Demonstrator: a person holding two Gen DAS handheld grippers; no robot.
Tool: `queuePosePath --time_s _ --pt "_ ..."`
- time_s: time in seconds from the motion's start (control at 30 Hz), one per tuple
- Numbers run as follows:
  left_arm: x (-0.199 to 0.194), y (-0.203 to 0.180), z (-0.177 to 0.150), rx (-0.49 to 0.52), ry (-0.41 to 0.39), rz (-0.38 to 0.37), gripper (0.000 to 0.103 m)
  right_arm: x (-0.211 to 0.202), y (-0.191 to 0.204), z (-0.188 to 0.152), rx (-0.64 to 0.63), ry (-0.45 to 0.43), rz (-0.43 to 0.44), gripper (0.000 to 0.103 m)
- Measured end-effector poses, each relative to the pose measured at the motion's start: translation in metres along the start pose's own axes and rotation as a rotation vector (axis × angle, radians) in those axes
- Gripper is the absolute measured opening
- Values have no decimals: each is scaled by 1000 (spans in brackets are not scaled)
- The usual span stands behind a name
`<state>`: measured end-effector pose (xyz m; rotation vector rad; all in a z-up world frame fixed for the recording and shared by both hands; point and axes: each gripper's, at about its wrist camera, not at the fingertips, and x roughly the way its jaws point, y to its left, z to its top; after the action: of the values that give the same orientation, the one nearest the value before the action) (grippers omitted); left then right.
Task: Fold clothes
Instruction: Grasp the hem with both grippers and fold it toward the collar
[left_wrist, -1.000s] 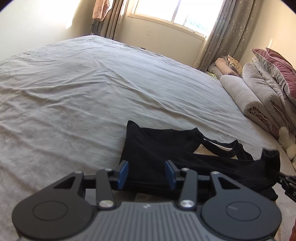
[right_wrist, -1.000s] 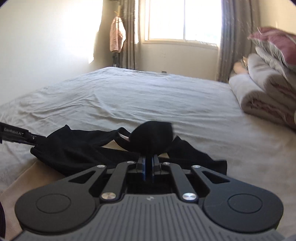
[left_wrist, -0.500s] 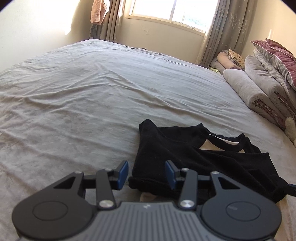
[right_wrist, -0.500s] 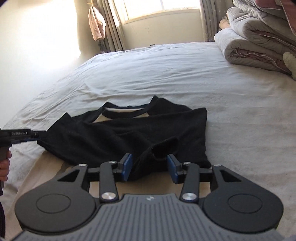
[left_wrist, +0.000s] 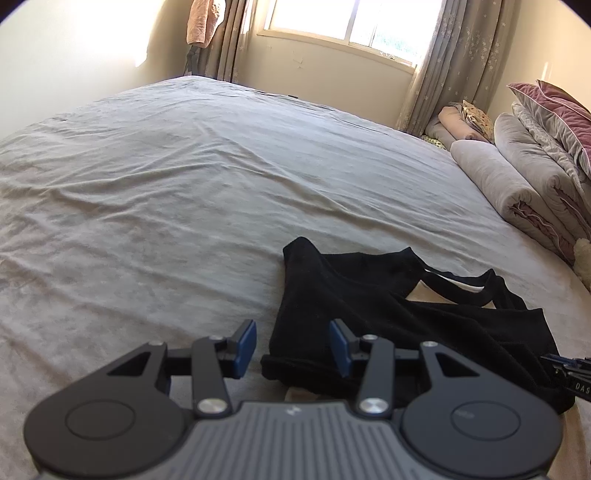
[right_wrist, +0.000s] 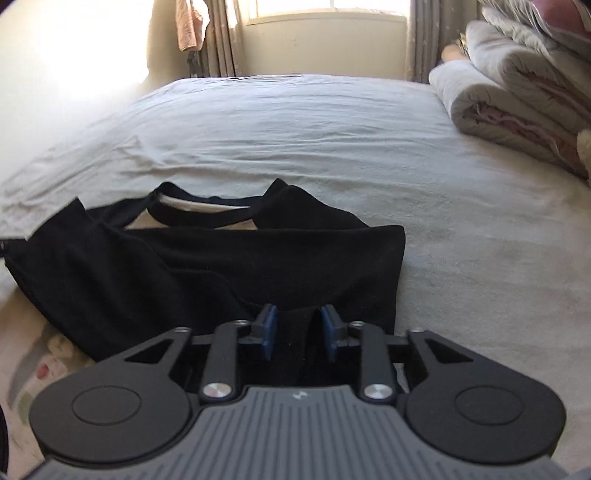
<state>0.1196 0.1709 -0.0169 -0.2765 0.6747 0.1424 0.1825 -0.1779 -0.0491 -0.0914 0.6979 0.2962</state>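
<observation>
Black knit fabric of the garment (left_wrist: 388, 317) is seen lying flat on the grey bed (left_wrist: 177, 192), with the left tongs (left_wrist: 293, 343) spread wide over its near corner, nothing pinched between the blue pads. The right tongs (right_wrist: 298, 334) are held partly open astride a raised fold of the garment's hem, though contact with the pads cannot be made out. The garment's long axis runs across from one pair of tongs to the other, its neckline turned away from both, and wide bare bedding lies beyond, bounded by folded quilts (left_wrist: 517, 184) to the right.
</observation>
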Motion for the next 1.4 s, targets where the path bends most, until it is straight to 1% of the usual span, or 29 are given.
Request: queuePosePath --time_s 0.07,0.17,0.27,0.3,0.4,0.47,0.5,0.63,0.7,0.73,0.77,0.8,0.87,0.93,1.03,1.1,1.13,1.2,1.23,1.3,1.33,1.4 --pt "-1 1 1 -6 -15 -8 44 -8 3 -1 -28 -30 -16 7" --pt "-6 0 3 -16 -68 -44 42 -24 2 6 -59 -98 -50 7" --pt "-8 3 5 -56 -128 -120 37 -30 -7 24 -82 -139 -82 7" --pt "-7 4 5 -69 -142 -146 34 -30 -11 29 -88 -148 -91 7" --pt "1 4 1 -95 -144 -203 29 -26 -19 39 -120 -167 -144 7" --pt "9 1 -4 -79 -116 -204 26 -20 -25 41 -119 -162 -161 7" --pt "14 -1 -6 -65 -100 -192 26 -16 -28 41 -111 -155 -162 7" --pt "29 -10 -14 20 -29 -109 26 3 -35 31 -75 -91 -153 8" --pt "29 -12 -15 54 -26 -95 27 13 -39 24 -58 -57 -151 8" --pt "28 -13 -14 65 -24 -91 27 11 -42 24 -34 -59 -146 10" --pt "26 -13 -13 70 -24 -90 27 9 -46 23 -10 -62 -141 13" --pt "23 -10 -11 50 -28 -101 27 8 -49 23 14 -65 -135 20" --pt "15 1 -5 -25 -50 -137 27 0 -53 22 52 -73 -121 25" --pt "8 9 0 -74 -78 -150 27 -10 -54 21 77 -83 -103 26" --pt "-1 14 4 -57 -90 -118 27 -26 -55 19 115 -99 -75 26" --pt "-4 18 4 -37 -73 -81 27 -37 -56 18 140 -109 -57 26" --pt "-5 19 2 -31 -57 -82 27 -40 -53 16 141 -108 -49 27" --pt "-8 19 -2 -3 -24 -107 27 -43 -48 11 148 -94 -36 31" --pt "-10 18 -4 15 -7 -122 30 -45 -46 8 152 -87 -29 31" --pt "-12 11 -10 83 29 -162 35 -43 -42 5 146 -86 -28 32" --pt "-11 5 -14 123 31 -148 38 -42 -40 4 143 -86 -27 32" --pt "-9 -6 -21 204 35 -119 39 -41 -37 1 137 -85 -26 33"
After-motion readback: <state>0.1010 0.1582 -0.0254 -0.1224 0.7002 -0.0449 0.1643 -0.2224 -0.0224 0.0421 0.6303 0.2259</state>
